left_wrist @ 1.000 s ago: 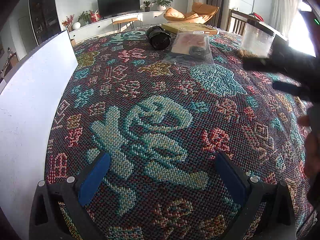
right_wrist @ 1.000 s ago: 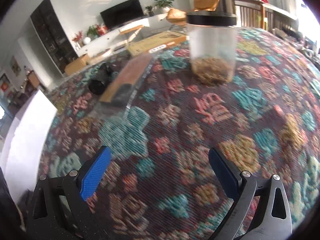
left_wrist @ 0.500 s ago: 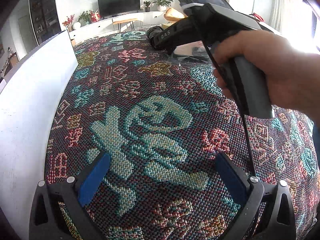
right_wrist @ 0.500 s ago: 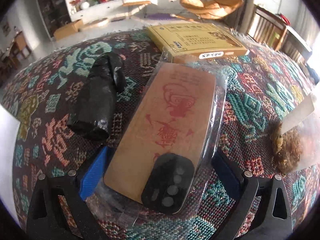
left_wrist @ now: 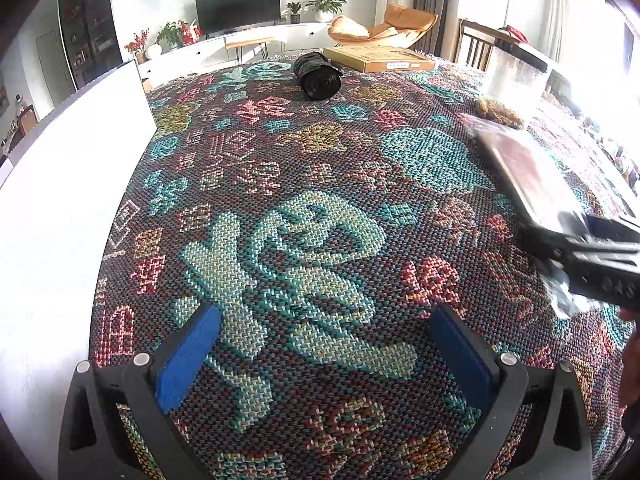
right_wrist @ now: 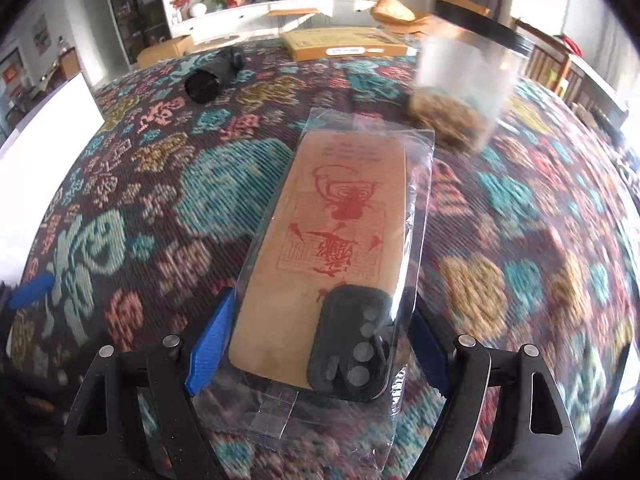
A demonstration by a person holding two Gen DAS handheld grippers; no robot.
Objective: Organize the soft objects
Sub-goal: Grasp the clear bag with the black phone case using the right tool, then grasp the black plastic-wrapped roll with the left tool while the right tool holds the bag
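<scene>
Sunlit room: television (left_wrist: 238,4), orange armchair (left_wrist: 384,24).

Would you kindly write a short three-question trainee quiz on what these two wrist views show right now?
1. True or false: the left tool holds something.
2. What does the right tool grip?
A. black roll
B. bagged phone case
C. clear jar
3. Fill in: the flat yellow box lies at the table's ____ edge.

Key: 1 false; 2 B; 3 far.
</scene>
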